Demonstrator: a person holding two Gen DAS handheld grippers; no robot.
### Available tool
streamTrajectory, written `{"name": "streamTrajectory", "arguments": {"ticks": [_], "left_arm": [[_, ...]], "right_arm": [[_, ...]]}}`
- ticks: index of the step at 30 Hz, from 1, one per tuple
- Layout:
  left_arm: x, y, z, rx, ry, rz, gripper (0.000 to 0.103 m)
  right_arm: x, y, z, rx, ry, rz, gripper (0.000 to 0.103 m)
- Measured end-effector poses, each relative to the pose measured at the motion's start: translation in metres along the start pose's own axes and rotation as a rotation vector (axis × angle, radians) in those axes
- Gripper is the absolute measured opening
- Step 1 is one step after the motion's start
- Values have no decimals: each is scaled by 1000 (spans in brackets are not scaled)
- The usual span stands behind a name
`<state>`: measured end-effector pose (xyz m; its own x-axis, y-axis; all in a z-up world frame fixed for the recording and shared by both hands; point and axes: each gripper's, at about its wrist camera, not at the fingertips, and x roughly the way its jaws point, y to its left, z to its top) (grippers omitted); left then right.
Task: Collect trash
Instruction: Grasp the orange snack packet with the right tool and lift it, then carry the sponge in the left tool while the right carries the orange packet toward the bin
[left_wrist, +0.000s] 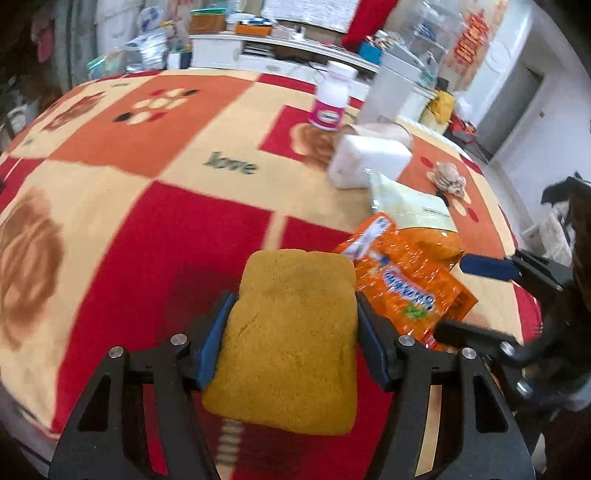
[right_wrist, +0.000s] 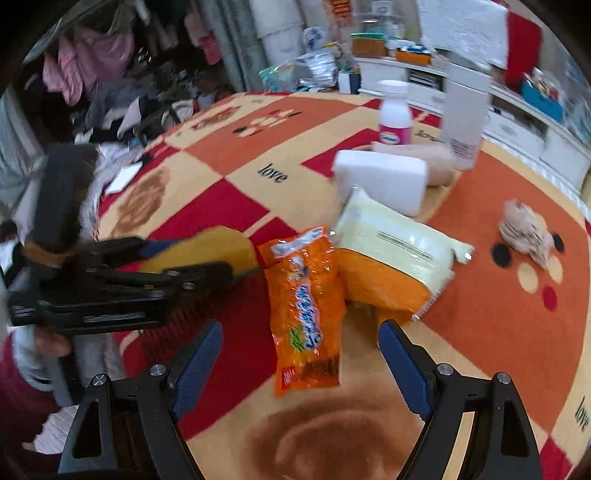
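My left gripper (left_wrist: 293, 314) is shut on a mustard-yellow sponge (left_wrist: 291, 332), held just above the patterned tablecloth (left_wrist: 147, 192). It also shows in the right wrist view (right_wrist: 207, 266) at the left, with the sponge (right_wrist: 229, 247) between its fingers. My right gripper (right_wrist: 301, 343) is open, its blue pads either side of an orange snack wrapper (right_wrist: 306, 314) lying flat on the cloth. The wrapper also shows in the left wrist view (left_wrist: 410, 280), with the right gripper (left_wrist: 469, 295) around it. A pale yellow packet (right_wrist: 395, 236) lies just beyond. A crumpled paper ball (right_wrist: 524, 232) lies at the right.
A white foam block (right_wrist: 384, 181), a pink-labelled white bottle (right_wrist: 395, 114), a tall white container (right_wrist: 465, 122) and a beige roll (right_wrist: 436, 162) stand at the table's far side. Cluttered shelves and clothes lie beyond the table edge.
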<state>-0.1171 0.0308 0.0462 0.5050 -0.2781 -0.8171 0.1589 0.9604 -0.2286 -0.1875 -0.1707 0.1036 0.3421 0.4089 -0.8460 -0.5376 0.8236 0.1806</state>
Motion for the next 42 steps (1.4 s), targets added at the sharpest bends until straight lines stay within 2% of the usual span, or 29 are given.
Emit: {"name": "streamTrajectory", "arguments": {"ticks": [3, 7, 12, 16, 18, 20, 24, 27, 29, 31, 32, 35, 39, 40, 41, 42], "left_arm": [[-6, 23, -5, -61, 0, 15, 62], [-7, 39, -19, -108, 13, 20, 62], [0, 30, -28, -106, 34, 1, 62], [10, 23, -30, -113, 44, -5, 62], [12, 21, -29, -114, 35, 0, 62], [12, 20, -28, -126, 33, -10, 62], [6, 16, -30, -131, 32, -27, 62], [6, 10, -35, -110, 45, -20, 62], [8, 9, -38, -111, 44, -2, 63], [8, 6, -40, -108, 34, 12, 64], [8, 5, -40, -104, 34, 21, 65], [9, 0, -43, -87, 33, 44, 65], [8, -5, -47, -66, 27, 60, 64], [8, -5, -47, -68, 27, 59, 63], [8, -4, -47, -72, 29, 53, 62], [6, -4, -48, -77, 34, 40, 61]], "right_arm": [[14, 12, 8, -62, 22, -44, 84], [44, 19, 12, -141, 102, -143, 84], [63, 16, 8, -157, 139, -170, 84], [64, -3, 4, -62, 126, -91, 83], [56, -8, 2, -55, 102, -107, 60], [47, -12, -4, -43, 93, -91, 47], [30, -17, -15, -24, 79, -71, 41], [20, -23, -26, 32, 74, -10, 41], [20, -23, -32, 49, 92, -7, 43], [18, -23, -34, 26, 84, -71, 68], [18, -20, -34, 16, 81, -93, 87], [11, -16, -32, -6, 63, -89, 88], [14, -13, -29, -40, 58, -125, 87], [20, -12, -29, -49, 68, -133, 85], [25, -12, -30, -53, 78, -133, 71], [29, -13, -32, -47, 84, -131, 68]]}}
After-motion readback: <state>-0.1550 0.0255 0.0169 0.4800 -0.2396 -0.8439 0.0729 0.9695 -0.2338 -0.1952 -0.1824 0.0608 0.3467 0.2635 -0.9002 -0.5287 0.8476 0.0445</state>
